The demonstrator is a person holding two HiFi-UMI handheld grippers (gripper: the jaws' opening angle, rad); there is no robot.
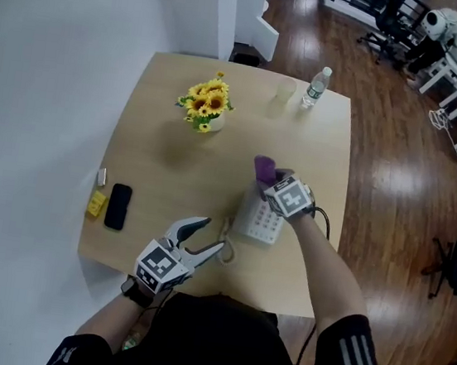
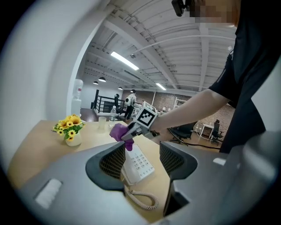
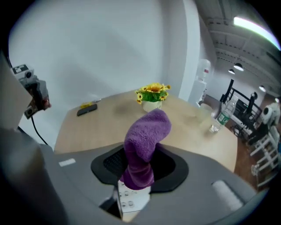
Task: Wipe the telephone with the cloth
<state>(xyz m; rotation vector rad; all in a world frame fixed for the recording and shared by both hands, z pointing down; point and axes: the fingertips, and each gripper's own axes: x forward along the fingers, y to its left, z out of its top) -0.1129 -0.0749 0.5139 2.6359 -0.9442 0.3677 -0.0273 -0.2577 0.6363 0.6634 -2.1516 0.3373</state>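
A white telephone lies on the wooden table, its coiled cord trailing toward me. My right gripper is shut on a purple cloth, which sticks up between the jaws and hangs over the phone's far end. My left gripper stands open just left of the phone near the table's front edge, nothing between its fingers. From the left gripper view the telephone shows between the jaws with the cloth above it.
A vase of sunflowers stands at the table's back middle. A water bottle and a clear cup are at the back right. A black phone and a yellow item lie at the left edge.
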